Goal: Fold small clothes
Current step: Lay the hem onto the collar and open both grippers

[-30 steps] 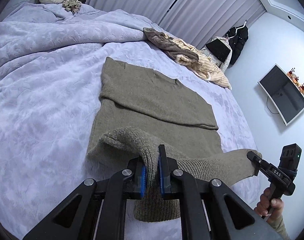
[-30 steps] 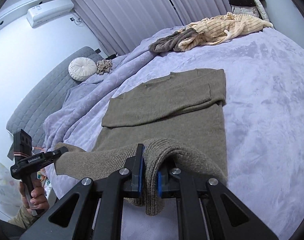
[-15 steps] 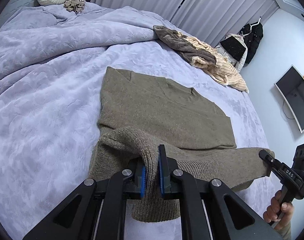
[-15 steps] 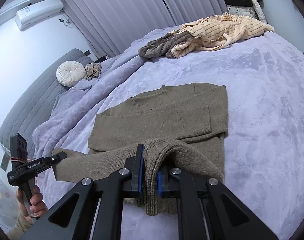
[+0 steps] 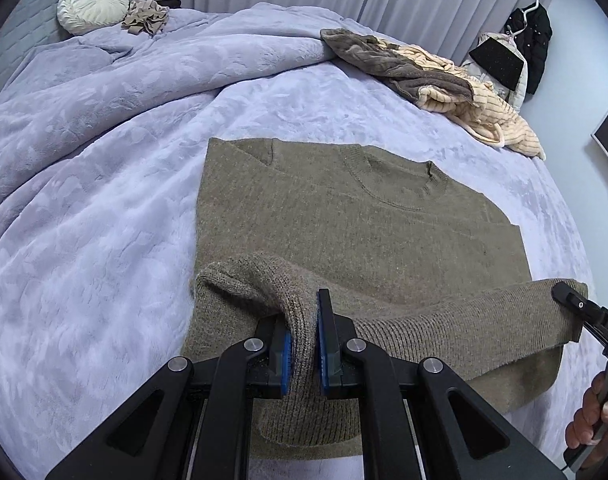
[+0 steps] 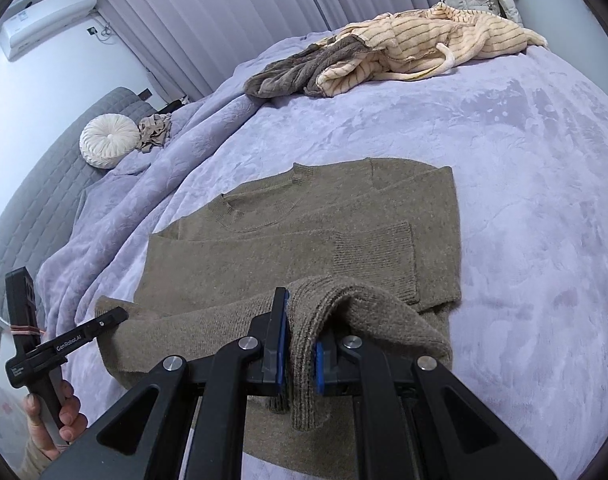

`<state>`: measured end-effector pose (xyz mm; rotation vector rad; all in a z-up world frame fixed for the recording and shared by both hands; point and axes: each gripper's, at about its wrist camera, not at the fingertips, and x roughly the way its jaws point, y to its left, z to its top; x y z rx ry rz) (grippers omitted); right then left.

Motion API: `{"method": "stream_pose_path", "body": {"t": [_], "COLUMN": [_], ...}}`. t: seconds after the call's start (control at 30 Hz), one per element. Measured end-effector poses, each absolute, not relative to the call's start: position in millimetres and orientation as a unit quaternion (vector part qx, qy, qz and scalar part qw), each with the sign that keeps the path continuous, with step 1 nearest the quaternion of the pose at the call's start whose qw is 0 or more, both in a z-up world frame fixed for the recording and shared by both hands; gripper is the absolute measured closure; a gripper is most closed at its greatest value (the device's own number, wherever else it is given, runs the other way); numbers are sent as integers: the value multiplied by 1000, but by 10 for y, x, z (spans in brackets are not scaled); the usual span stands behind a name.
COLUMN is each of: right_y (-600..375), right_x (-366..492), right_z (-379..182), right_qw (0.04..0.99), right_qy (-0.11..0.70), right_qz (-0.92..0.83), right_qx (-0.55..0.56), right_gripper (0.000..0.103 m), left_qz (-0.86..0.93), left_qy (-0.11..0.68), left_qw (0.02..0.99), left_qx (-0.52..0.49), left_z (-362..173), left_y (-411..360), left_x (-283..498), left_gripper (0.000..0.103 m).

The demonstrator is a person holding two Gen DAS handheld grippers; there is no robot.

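An olive-brown knit sweater point(image 5: 343, 216) lies flat on the lilac bed, neck away from me, sleeves folded across its chest; it also shows in the right wrist view point(image 6: 304, 248). My left gripper point(image 5: 304, 344) is shut on the sweater's ribbed bottom hem at its left corner. My right gripper point(image 6: 302, 344) is shut on the hem at the right corner. Both hold the hem lifted above the body, stretched between them. The right gripper also shows in the left wrist view point(image 5: 563, 300), the left gripper in the right wrist view point(image 6: 112, 316).
A lilac blanket point(image 5: 84, 200) covers the bed, bunched at the far left. A heap of brown and cream striped clothes point(image 5: 423, 76) lies at the far side. A round white cushion point(image 5: 94, 0) and a tan cloth point(image 5: 146, 16) lie near the headboard.
Both grippers have carried the lifted hem forward over the sweater toward the neck. The collar and folded sleeves now look nearer. Both stay shut on the hem.
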<state>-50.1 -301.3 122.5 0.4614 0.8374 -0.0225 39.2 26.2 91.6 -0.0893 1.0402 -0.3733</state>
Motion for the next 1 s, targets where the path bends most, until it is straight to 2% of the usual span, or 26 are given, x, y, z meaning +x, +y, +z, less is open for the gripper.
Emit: {"method": "stream_pose_path", "body": {"t": [0.67,1.0], "right_y": [-3222,-3442], "right_x": [110,426], "right_z": [1261,1052], "right_qw": [889,875], "right_qy": [397,402], "right_qz": [-32,-57], "right_qx": [226,262], "right_gripper": [91,91], "left_qz": [-177,-180], "left_qy": [489,492], "left_qw": [853,851], "left_qx": [-49,-45], "left_z": [1067,1047], "left_y": [-32,-301], "left_x": [1099,1492], "left_gripper": [92,92]}}
